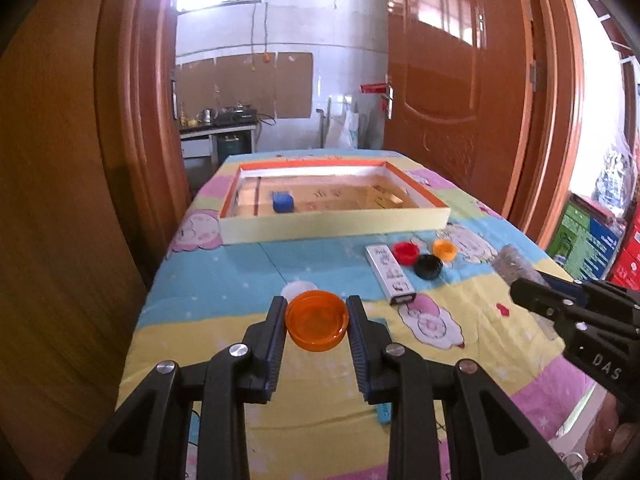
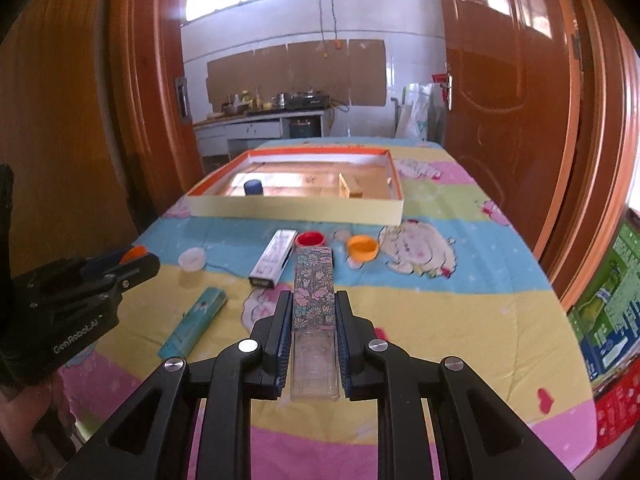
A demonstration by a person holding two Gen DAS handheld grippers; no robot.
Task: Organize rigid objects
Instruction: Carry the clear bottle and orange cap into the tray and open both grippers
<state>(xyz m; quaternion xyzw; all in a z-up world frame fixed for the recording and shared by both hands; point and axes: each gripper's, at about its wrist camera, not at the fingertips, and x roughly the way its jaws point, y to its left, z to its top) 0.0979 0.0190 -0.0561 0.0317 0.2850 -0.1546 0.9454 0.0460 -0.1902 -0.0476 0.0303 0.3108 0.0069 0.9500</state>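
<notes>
Left wrist view shows the left gripper (image 1: 317,322) clamped on an orange lid (image 1: 317,325), its pads pressing both sides of the rim, over the near part of the table (image 1: 224,280). Right wrist view shows the right gripper (image 2: 313,320) closed on a floral-patterned slim case (image 2: 314,296) held lengthwise between its fingers. Both loads appear lifted clear of the cloth. A shallow tray (image 1: 332,226) sits toward the far edge, with a blue cap (image 1: 283,203) already inside. I judge the step to be carrying both pieces there. Done well, each gripper keeps its load level, clears the tray's near wall before lowering, and passes above the 3 loose caps and the white box (image 1: 390,274) near the right edge.
</notes>
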